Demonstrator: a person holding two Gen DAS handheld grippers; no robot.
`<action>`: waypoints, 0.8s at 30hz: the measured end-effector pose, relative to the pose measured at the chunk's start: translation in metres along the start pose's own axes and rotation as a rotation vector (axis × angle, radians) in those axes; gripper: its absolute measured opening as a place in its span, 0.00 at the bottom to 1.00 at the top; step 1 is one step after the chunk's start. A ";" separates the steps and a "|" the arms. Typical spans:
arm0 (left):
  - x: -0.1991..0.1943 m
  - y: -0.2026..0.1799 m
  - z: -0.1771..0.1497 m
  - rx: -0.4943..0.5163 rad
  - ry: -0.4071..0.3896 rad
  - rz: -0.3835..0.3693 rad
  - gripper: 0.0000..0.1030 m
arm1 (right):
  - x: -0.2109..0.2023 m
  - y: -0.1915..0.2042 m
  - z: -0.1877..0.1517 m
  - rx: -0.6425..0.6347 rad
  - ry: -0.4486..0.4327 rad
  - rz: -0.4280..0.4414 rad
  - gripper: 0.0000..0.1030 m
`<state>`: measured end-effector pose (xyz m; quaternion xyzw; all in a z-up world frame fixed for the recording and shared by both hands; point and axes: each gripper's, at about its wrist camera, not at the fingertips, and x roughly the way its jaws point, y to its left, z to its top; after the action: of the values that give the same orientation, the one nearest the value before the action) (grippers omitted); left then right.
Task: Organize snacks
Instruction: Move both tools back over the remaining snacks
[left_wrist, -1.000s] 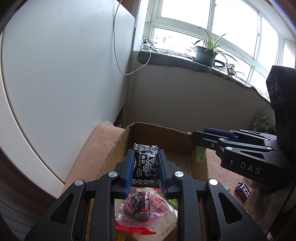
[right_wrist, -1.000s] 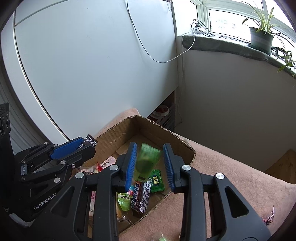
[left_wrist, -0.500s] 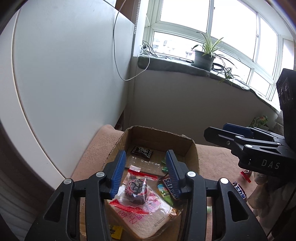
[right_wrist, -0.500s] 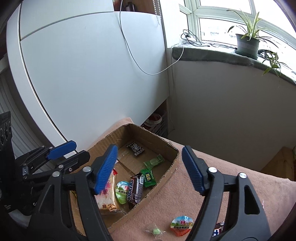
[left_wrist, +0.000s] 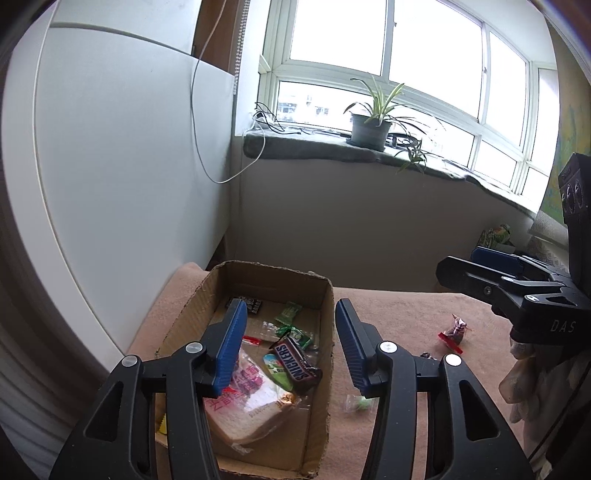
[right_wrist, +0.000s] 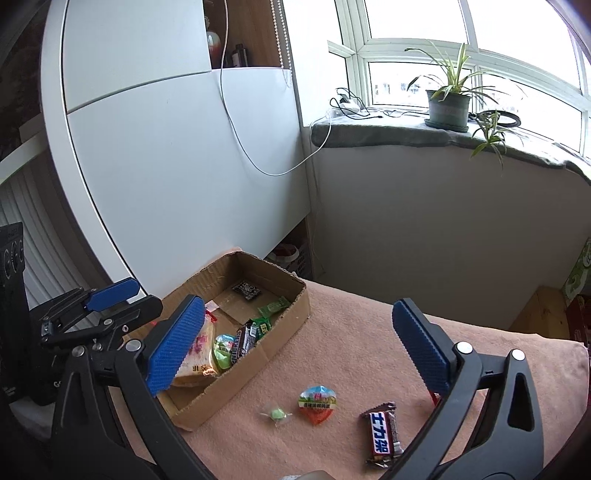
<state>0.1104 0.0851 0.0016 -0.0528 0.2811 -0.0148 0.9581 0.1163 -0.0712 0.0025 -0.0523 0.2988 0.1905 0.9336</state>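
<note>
- Far to the left of my fingers stands a white cabinet (right_wrist: 177, 155), with a white cable (right_wrist: 236, 122) hanging down its front.
- My left gripper (left_wrist: 291, 343) hangs over the cardboard box (left_wrist: 325, 373); its fingers (left_wrist: 231, 347) are spreading apart with nothing pinched between them, and the box's right wall stands between the two pads.
- Under and between those fingers, inside the box, I count one bagged slice of bread (left_wrist: 247, 402), one Snickers bar (left_wrist: 297, 363), one green jelly cup (left_wrist: 275, 365), one black packet (left_wrist: 245, 304) at the far end and two green wrapped sweets (left_wrist: 290, 314).
- My right gripper (right_wrist: 299, 343) has its fingers (right_wrist: 424, 347) spreading wide, empty; the left pad covers part of the box's near left corner.
- Between and below my right fingers, loose on the bench (right_wrist: 351, 339), lie one small green candy (right_wrist: 275, 413), one orange-and-green jelly cup (right_wrist: 317, 403) and one dark chocolate bar (right_wrist: 382, 434).
- Right of my left fingers, one red-wrapped sweet (left_wrist: 454, 330) lies apart from the rest.
- The bench wears a pinkish-tan cloth.
- Beyond the fingers, one potted plant (right_wrist: 447, 107) stands on a grey-covered windowsill (right_wrist: 388, 133) under a bright window.
</note>
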 end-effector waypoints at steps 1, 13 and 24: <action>0.000 -0.003 -0.001 0.001 0.001 -0.004 0.47 | -0.007 -0.005 -0.003 -0.003 -0.002 -0.006 1.00; 0.001 -0.043 -0.023 0.004 0.042 -0.083 0.47 | -0.068 -0.072 -0.055 0.026 0.022 -0.136 1.00; 0.025 -0.099 -0.058 0.030 0.144 -0.170 0.47 | -0.069 -0.131 -0.100 0.115 0.111 -0.198 1.00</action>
<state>0.1007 -0.0199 -0.0494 -0.0608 0.3436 -0.1039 0.9314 0.0614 -0.2356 -0.0414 -0.0386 0.3538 0.0768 0.9314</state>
